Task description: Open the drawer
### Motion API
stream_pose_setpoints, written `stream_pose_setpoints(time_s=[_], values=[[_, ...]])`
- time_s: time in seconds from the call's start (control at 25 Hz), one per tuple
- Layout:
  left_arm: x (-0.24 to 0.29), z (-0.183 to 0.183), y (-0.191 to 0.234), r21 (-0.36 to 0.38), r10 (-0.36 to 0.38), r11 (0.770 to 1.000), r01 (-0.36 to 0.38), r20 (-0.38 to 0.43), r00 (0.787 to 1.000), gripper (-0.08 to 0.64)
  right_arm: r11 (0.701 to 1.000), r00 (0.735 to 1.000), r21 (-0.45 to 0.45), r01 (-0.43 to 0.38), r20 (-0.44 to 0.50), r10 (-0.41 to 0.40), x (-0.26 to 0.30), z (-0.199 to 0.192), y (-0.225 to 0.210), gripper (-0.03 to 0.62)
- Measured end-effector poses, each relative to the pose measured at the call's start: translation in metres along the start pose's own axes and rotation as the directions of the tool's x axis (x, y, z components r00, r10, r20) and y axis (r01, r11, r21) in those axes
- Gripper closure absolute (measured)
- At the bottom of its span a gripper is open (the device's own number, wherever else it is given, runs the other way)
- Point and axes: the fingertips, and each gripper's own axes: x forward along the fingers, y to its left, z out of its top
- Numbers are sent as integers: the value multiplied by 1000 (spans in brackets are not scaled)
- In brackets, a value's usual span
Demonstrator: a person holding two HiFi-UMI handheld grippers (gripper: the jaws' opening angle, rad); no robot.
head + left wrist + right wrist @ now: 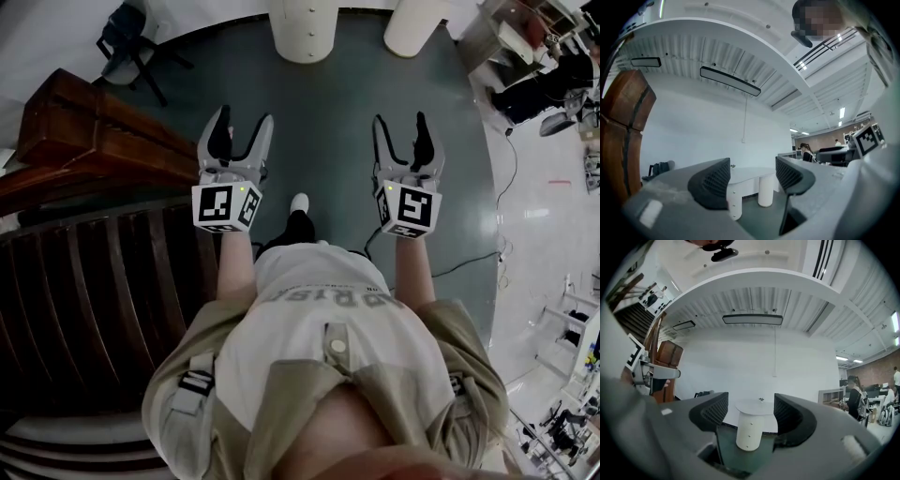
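No drawer front shows clearly. A white round pedestal [302,28] with small knobs down its side stands ahead on the floor; it also shows between the jaws in the right gripper view [749,432] and in the left gripper view [733,199]. A dark wooden cabinet [84,131] stands to my left, seen at the left edge of the left gripper view [626,122]. My left gripper [242,122] is held open in the air, empty [752,176]. My right gripper [401,122] is open and empty too [750,416]. Both point forward, well short of the pedestal.
A second white leg [417,23] stands right of the pedestal. A black chair [127,42] sits at the back left. A cable [469,267] runs over the dark green floor at right. Office desks [544,56] fill the far right. Dark wooden steps [84,291] curve at my left.
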Motion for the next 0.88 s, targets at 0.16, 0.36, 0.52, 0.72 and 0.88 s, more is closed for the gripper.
stream_pose_setpoints(time_s=[0.16,0.36,0.52,0.72,0.88], values=[[33,7,30,5,-24,1000,24,24,999,252,1000,999,26,14,31,-15,42,10,3,285],[70,17,63,6,-52,999,51,51,997,252,999,998,19,31,50,-32,84,20,10,284],[97,25,78,12,-78,997,77,65,995,252,999,998,22,39,51,-40,111,22,11,285],[118,14,103,-3,-87,996,87,52,995,252,999,998,17,40,43,-41,142,16,21,285],[131,-2,115,-21,-90,996,90,12,996,252,999,999,16,38,4,-38,160,4,24,285]])
